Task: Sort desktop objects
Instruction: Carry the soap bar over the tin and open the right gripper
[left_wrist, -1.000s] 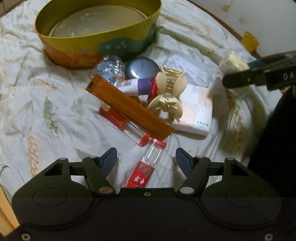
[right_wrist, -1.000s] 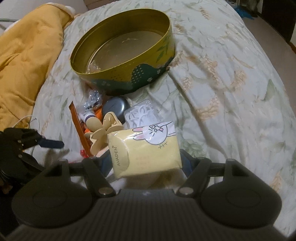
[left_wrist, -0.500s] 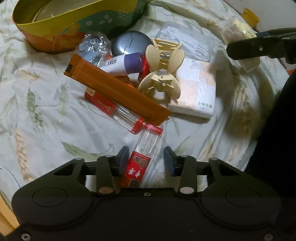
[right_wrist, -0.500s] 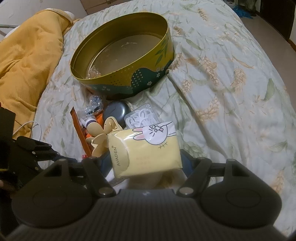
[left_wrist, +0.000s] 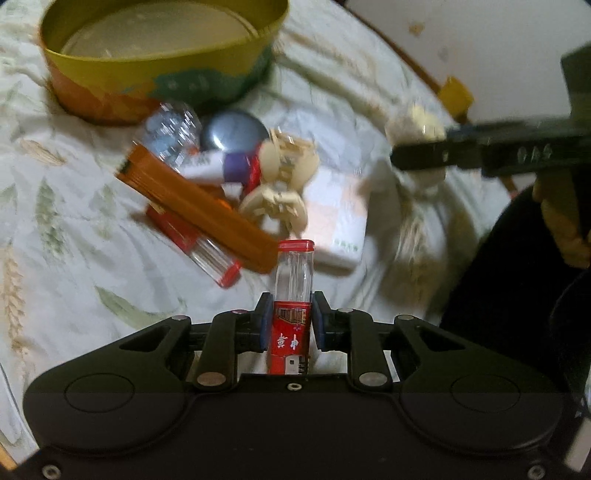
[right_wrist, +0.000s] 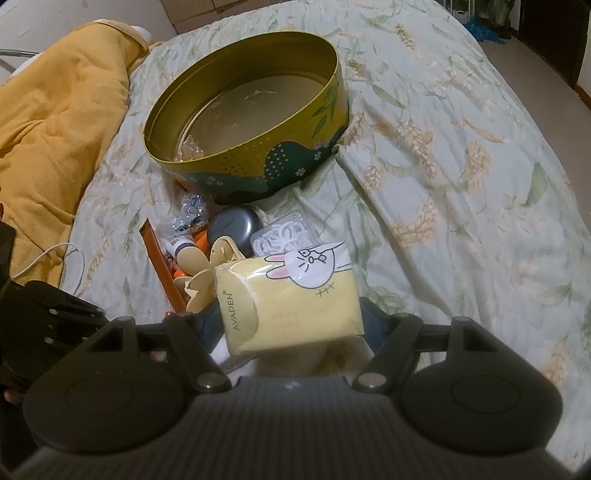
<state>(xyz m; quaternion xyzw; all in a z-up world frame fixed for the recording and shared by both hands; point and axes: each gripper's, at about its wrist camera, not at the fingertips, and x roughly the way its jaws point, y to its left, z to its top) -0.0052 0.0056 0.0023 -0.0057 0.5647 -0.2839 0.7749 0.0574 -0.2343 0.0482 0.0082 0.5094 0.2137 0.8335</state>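
A clear toothpick tube (left_wrist: 294, 273) with a red cap and red label stands upright between the pads of my left gripper (left_wrist: 290, 314). Its jaws are closing and the pads press on the tube's label. My right gripper (right_wrist: 291, 321) is shut on a yellow tissue pack (right_wrist: 295, 295) with a rabbit print, held above the pile. A round yellow-green tin (right_wrist: 240, 162) sits open behind the pile on the bed, also seen as the tin (left_wrist: 110, 81) at upper left. The left view is blurred.
The pile holds an orange flat bar (left_wrist: 199, 210), a second red-capped tube (left_wrist: 199, 243), a cream hair claw (left_wrist: 280, 184), a white tissue pack (left_wrist: 332, 221), a grey round case (left_wrist: 234, 129) and a clear box (right_wrist: 280, 232). A yellow blanket (right_wrist: 55, 122) and white cable (right_wrist: 70, 258) lie left.
My left gripper went from wide open to shut on the toothpick tube, which now stands upright off the sheet. The right gripper kept still with its tissue pack.
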